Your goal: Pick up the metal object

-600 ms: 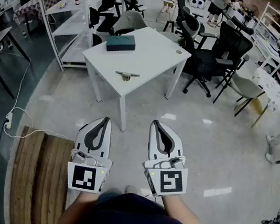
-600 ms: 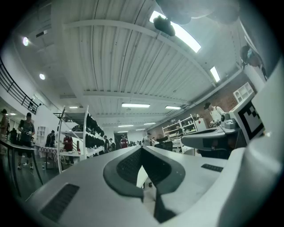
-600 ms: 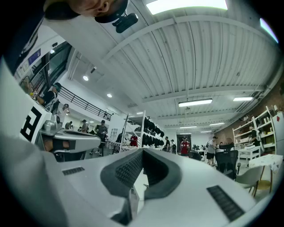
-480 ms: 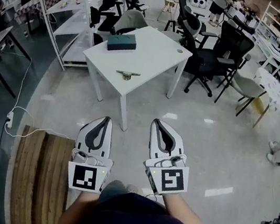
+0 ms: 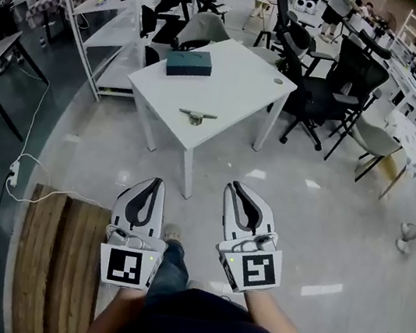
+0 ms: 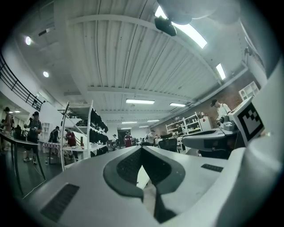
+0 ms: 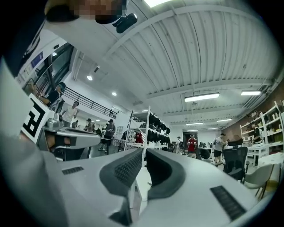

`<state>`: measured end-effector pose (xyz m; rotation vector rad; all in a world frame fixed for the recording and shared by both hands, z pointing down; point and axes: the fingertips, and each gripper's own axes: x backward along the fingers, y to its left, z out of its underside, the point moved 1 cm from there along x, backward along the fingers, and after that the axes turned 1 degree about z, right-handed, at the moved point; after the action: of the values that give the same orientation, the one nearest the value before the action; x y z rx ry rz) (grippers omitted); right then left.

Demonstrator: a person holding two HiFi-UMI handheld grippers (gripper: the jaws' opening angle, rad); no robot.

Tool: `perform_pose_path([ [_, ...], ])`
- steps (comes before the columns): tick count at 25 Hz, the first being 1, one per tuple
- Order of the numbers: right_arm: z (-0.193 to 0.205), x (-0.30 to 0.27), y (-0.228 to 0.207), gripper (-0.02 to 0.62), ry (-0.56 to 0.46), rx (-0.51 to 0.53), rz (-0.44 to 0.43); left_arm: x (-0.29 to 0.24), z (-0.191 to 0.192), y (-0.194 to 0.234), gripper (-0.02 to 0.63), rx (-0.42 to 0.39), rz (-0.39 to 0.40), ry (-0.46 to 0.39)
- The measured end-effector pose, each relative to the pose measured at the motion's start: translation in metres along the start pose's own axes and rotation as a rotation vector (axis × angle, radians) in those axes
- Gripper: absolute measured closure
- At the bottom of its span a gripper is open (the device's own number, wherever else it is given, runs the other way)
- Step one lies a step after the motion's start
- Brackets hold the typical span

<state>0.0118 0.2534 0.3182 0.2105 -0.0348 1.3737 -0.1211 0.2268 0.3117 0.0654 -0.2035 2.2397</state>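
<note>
White table (image 5: 242, 80) carries the metal object (image 5: 196, 115)

hand-held grippers (image 5: 160, 181) (image 5: 233, 184): 2 | white table (image 5: 230, 79): 1 | metal object (image 5: 194, 115): 1 | teal box (image 5: 189, 62): 1

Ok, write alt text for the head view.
Seen from above, a person holds a left tool and right tool, both shut and empty, short of a white table. A small metal object lies near its near edge, a teal box farther back.
</note>
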Motion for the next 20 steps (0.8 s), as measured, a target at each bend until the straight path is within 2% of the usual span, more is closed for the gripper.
perform_pose_path([
  [6, 0.022, -0.085, -0.005, 0.561, 0.002, 0.029, -0.005, -0.061, 0.022, 0.059, 0.584, 0.002, 0.006, 0.0],
  [8, 0.03, -0.119, -0.008, 0.531, 0.017, 0.032, -0.01, -0.086, 0.027, 0.081, 0.584, 0.005, 0.016, -0.001],
  [10, 0.038, -0.152, -0.013, 0.503, 0.039, 0.042, -0.013, -0.113, 0.032, 0.101, 0.584, 0.009, 0.031, 0.002],
  [16, 0.066, -0.231, -0.027, 0.491, 0.111, 0.083, 0.014, -0.184, 0.05, 0.151, 0.584, 0.019, 0.094, 0.021],
  [20, 0.098, -0.266, -0.034, 0.477, 0.2, 0.133, 0.025, -0.22, 0.069, 0.172, 0.584, 0.03, 0.137, 0.046],
])
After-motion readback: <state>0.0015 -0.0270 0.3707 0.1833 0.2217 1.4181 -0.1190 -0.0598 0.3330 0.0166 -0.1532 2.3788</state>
